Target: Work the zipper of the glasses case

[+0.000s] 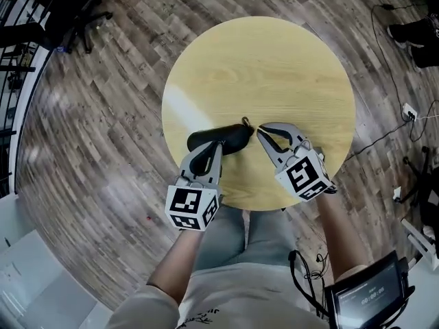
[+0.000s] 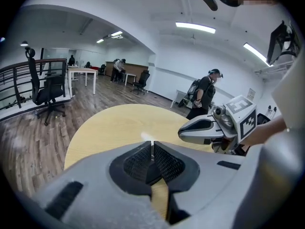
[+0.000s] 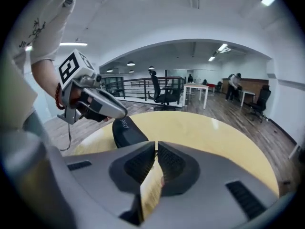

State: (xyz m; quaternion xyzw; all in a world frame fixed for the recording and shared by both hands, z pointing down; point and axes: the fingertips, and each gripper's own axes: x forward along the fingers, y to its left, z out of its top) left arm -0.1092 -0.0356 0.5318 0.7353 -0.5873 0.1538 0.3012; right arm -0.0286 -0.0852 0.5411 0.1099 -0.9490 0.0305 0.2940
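A black glasses case (image 1: 232,137) lies near the middle of the round wooden table (image 1: 274,67), its zipper pull (image 1: 245,122) sticking out at the right end. My left gripper (image 1: 215,147) hovers over the case's left part, shut with nothing between its jaws (image 2: 152,148). The case does not show in the left gripper view. My right gripper (image 1: 261,133) sits just right of the pull, apart from it, and is shut with nothing in it (image 3: 156,150). In the right gripper view the case (image 3: 127,131) lies under the left gripper (image 3: 123,112).
An office chair (image 1: 75,12) and a railing (image 1: 17,60) stand at the far left. Cables and a power strip (image 1: 409,112) lie on the floor to the right. In the left gripper view a person (image 2: 206,92) stands beyond the table, with others farther back.
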